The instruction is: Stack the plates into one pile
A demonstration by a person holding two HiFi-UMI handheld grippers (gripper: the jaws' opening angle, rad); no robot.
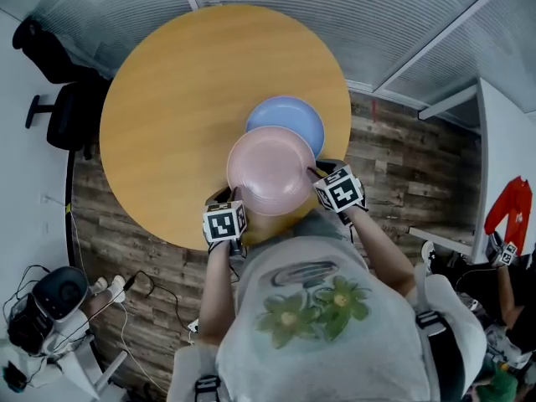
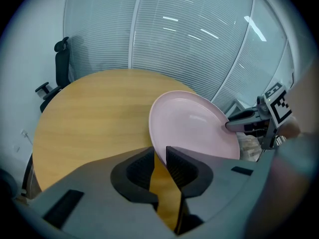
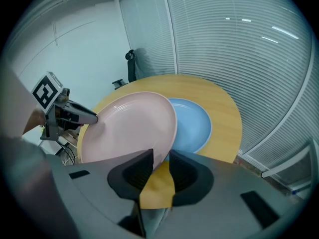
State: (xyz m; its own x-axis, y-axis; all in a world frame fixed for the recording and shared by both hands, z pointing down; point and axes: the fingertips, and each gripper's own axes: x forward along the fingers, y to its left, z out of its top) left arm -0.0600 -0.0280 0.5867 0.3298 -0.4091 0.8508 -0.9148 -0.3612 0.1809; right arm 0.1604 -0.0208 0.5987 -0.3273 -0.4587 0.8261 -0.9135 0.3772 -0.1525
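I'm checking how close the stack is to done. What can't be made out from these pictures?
- Blue plate: near part covered by the pink plate in head and right gripper views; wholly behind it in left gripper view.
- Whether the two plates touch: no view shows the gap.
- Its rim inside the left gripper and right gripper: hidden by their bodies.
- Table's near edge: head view, covered by the person.
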